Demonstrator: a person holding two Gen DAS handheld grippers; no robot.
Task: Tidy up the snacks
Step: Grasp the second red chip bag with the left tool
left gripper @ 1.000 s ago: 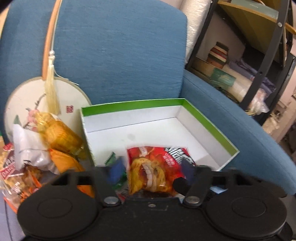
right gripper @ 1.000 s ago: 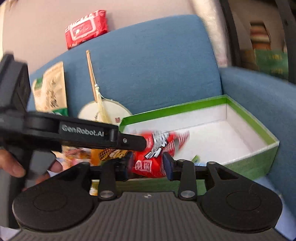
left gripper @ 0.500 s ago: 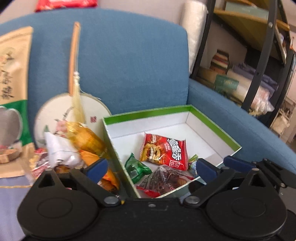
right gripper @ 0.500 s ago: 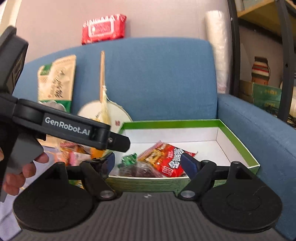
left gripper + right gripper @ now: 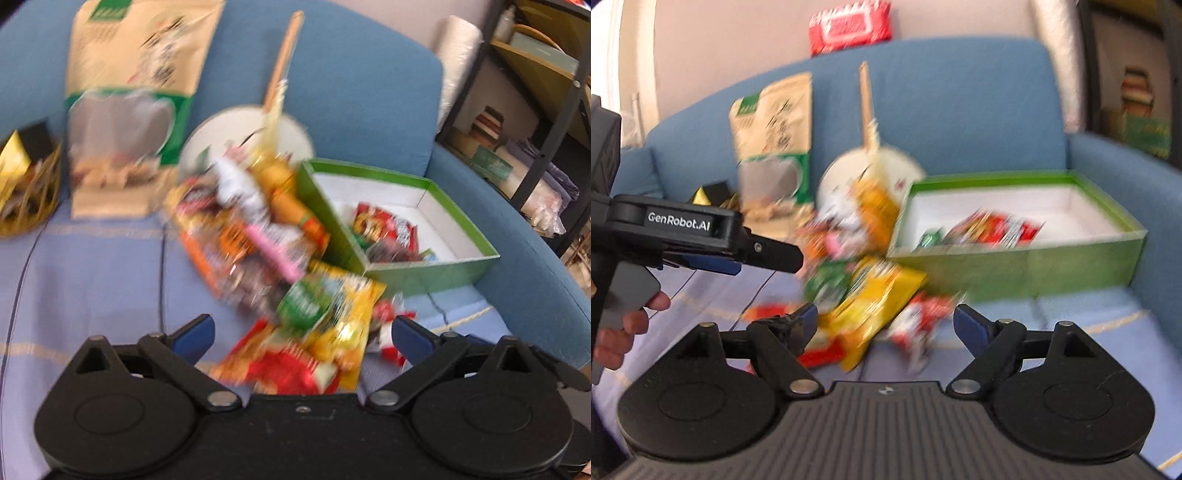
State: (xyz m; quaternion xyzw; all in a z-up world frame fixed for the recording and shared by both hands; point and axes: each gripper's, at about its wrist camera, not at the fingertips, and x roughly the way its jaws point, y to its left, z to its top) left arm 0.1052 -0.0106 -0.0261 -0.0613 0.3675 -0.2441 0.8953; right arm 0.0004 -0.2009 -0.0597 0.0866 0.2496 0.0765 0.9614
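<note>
A green box [image 5: 424,271] with a white inside stands at the right end of the sofa seat and holds a red snack pack [image 5: 388,225] and a few small ones. Loose snack packs [image 5: 251,236] lie heaped just left of it. A yellow pack [image 5: 340,306] and a red pack [image 5: 291,369] lie nearest me. My left gripper [image 5: 301,332] hangs open above those near packs, holding nothing. My right gripper [image 5: 886,323] is wide open over the yellow pack [image 5: 879,295], also with nothing in it. The left gripper [image 5: 775,256] shows side-on at the left, in a hand. Both views are blurred.
A tall beige pouch [image 5: 129,92] and a round fan [image 5: 251,136] lean on the blue sofa back. A wicker basket [image 5: 29,192] sits far left. A red wipes pack [image 5: 849,26] lies on the sofa top. The armrest [image 5: 517,240] and a metal shelf [image 5: 535,92] stand right.
Both grippers were shut on the red pack over the box, then opened and left it inside. Both have since drawn back and left, over the loose pile.
</note>
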